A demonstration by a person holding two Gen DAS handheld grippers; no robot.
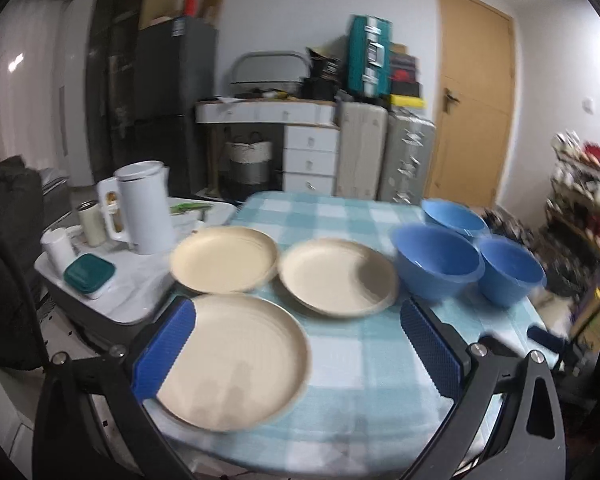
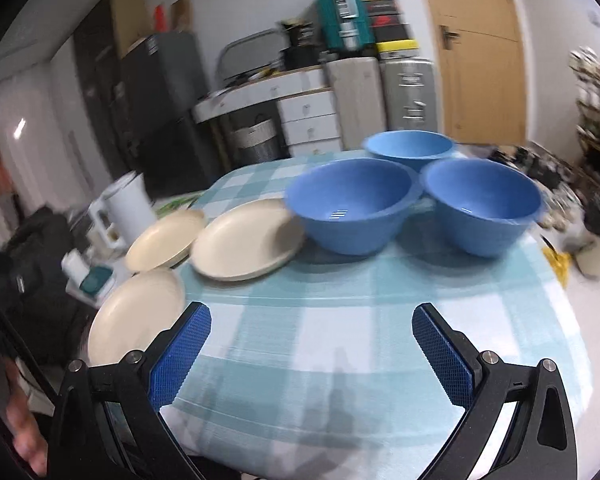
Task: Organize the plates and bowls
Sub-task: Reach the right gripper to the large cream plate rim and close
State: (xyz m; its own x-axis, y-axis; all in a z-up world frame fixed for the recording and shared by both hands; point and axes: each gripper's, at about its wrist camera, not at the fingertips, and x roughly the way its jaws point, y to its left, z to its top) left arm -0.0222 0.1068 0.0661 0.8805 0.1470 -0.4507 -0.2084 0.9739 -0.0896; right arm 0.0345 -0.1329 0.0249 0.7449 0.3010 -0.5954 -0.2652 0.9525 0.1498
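Observation:
Three cream plates lie on the blue-checked tablecloth (image 1: 360,364): a near one (image 1: 236,364), a far left one (image 1: 224,258) and a middle one (image 1: 336,276). Three blue bowls stand at the right: a middle one (image 1: 436,264), a far one (image 1: 454,216) and a right one (image 1: 508,272). My left gripper (image 1: 298,322) is open and empty, its left finger over the near plate's left rim. My right gripper (image 2: 312,324) is open and empty above bare cloth (image 2: 320,340), short of the bowls (image 2: 352,208) (image 2: 482,204) (image 2: 410,148). The plates show at the left (image 2: 136,316) (image 2: 248,240) (image 2: 166,236).
A side stand at the left holds a white jug (image 1: 146,204), a teal-lidded box (image 1: 89,274) and small jars. Drawers, suitcases and a wooden door (image 1: 474,100) stand behind the table. Clutter fills the floor at the right (image 1: 580,200).

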